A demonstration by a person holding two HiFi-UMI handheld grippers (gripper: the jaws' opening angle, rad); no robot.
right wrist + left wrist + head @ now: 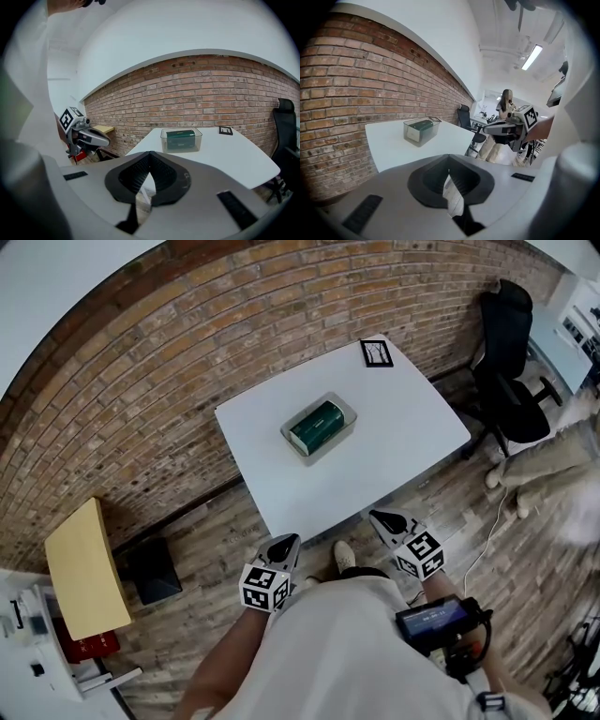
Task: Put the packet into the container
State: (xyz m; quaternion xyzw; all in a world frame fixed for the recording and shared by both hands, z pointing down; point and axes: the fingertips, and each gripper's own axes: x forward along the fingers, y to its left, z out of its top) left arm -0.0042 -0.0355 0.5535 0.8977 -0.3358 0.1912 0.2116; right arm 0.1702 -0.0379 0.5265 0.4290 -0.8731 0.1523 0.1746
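Observation:
A dark green packet (pixel 317 425) lies inside a clear plastic container (pixel 292 443) at the middle of the white table (pixel 403 442). Both grippers hang off the table's near edge, close to the person's body and well short of the container. The left gripper (pixel 286 542) is shut with nothing between its jaws, and the right gripper (pixel 380 517) is shut and empty too. In the left gripper view the container (pixel 412 133) with the packet (pixel 423 124) stands ahead, the right gripper (pixel 506 126) off to the side. The right gripper view shows the container (pixel 165 140), the packet (pixel 180 136) and the left gripper (pixel 89 136).
A black-framed marker card (pixel 376 352) lies at the table's far corner. A black office chair (pixel 511 381) stands to the right, a yellow side table (pixel 84 568) and a black box (pixel 155 570) to the left. Brick wall (pixel 141 381) runs behind the table.

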